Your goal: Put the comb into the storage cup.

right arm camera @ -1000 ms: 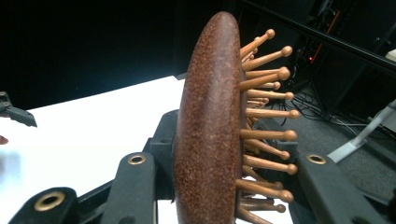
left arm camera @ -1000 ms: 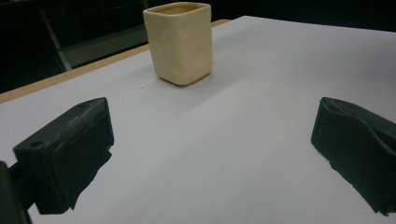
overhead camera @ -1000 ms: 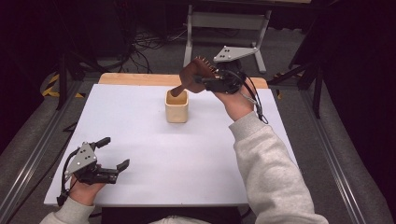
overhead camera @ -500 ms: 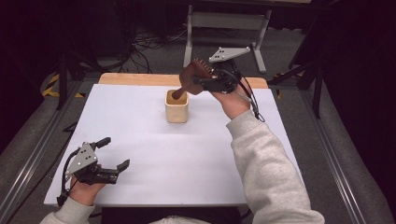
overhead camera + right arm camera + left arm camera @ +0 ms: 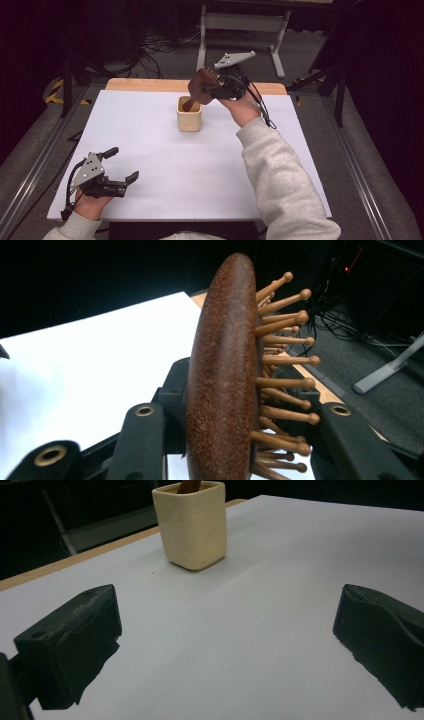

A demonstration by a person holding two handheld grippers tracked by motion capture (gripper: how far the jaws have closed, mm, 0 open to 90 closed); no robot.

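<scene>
A cream square cup [image 5: 189,115] [image 5: 192,524] stands on the white table [image 5: 165,150] near its far middle. A brown wooden hairbrush [image 5: 201,86] [image 5: 225,370] with wooden pegs is held tilted above the cup, its handle end [image 5: 188,104] down inside the cup's mouth. My right gripper [image 5: 212,90] [image 5: 235,440] is shut on the brush head. At the near left my left gripper [image 5: 122,164] [image 5: 227,645] rests low over the table, open and with nothing between its jaws, pointing toward the cup.
A wooden strip [image 5: 145,85] runs along the table's far edge. Behind it are a metal stand [image 5: 240,25] and cables on the floor [image 5: 155,45]. Rails [image 5: 35,170] flank the table on both sides.
The right gripper has lowered the brush a little, so its handle end now sits deeper in the cup. The left gripper has stayed put.
</scene>
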